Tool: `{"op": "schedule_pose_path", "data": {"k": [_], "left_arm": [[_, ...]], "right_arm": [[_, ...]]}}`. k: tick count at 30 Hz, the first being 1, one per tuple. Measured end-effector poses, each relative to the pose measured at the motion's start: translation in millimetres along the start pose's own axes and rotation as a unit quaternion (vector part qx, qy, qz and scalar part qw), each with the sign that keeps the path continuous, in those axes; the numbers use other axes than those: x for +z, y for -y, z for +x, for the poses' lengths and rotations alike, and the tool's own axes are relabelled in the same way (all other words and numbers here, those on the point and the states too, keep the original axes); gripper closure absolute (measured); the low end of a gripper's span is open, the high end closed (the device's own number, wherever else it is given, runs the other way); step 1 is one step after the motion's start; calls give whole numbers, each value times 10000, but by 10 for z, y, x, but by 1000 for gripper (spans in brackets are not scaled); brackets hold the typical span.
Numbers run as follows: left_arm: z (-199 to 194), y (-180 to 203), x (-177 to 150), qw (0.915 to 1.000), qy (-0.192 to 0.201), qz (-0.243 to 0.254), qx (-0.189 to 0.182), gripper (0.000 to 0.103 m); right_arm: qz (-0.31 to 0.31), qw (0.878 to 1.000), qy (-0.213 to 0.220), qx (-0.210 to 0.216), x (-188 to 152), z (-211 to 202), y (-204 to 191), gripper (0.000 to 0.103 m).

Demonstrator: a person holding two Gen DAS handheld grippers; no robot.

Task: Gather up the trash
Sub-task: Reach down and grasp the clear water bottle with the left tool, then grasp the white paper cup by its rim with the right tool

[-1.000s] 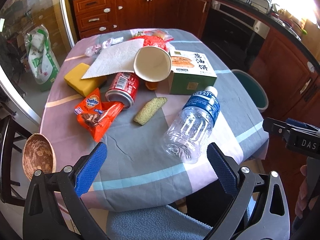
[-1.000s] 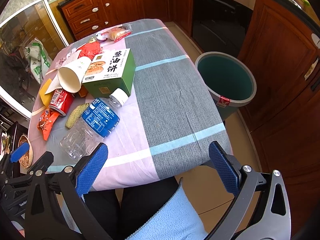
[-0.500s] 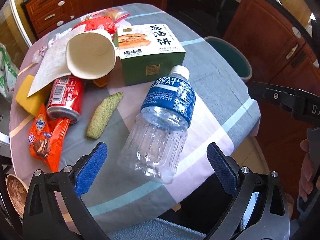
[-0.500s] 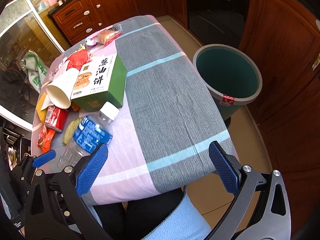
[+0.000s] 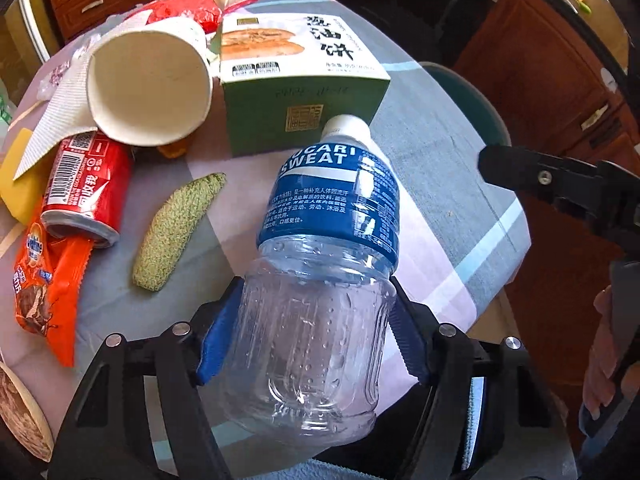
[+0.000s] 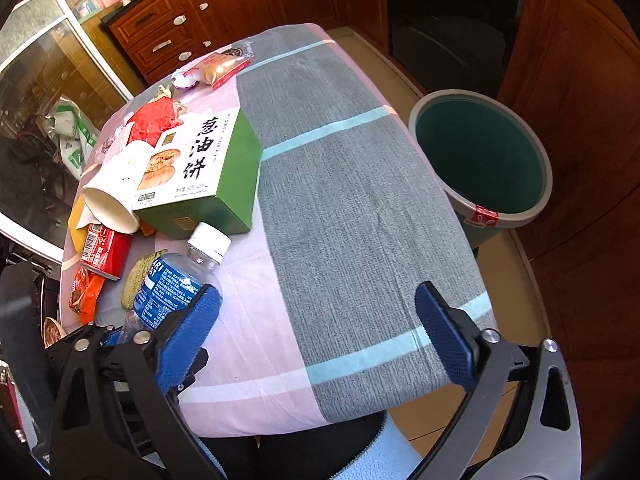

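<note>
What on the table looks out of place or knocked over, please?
The paper cup, red can and plastic bottle all lie on their sides among wrappers; the cup rests partly on the can.

We could not see whether the left gripper's (image 5: 312,332) closing blue pads pressed the plastic bottle (image 5: 320,280); the bottle hid their faces. In the right wrist view, the right gripper's near finger covered the bottle's base, and the bin's (image 6: 516,216) foot was hidden.
</note>
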State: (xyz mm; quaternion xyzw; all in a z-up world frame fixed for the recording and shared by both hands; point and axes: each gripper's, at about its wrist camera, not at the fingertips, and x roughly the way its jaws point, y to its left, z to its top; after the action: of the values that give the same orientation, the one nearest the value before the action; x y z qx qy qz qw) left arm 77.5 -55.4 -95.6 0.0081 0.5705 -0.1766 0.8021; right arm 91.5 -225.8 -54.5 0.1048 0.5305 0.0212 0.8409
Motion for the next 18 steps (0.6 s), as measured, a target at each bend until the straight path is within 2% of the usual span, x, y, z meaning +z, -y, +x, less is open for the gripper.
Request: {"op": "schedule_pose_path", "data": {"k": [2,7,11,14,18], "left_arm": [[-127,-81,-58,9997,102,-167,-157,35],[-428,-432,-199,9973,324,-597,-279,36],[-560,-688,-300,9950,474,-858,-204,36],[-486,-790,-359,9931,385,-1024,-429,36],[-377,-812,-451,9938,180,-988,-486,36]], "right_arm": [[-112,9999,40,75,30,-17,-79,22],[-504,9980,222,297,164,-107,-397,30],[-974,9934,345,494,301,-130,-794,39],[-1400,9881,323,548,377,-50,-1147,43],[-2044,9777,298,375,404,125,-1576,43]]}}
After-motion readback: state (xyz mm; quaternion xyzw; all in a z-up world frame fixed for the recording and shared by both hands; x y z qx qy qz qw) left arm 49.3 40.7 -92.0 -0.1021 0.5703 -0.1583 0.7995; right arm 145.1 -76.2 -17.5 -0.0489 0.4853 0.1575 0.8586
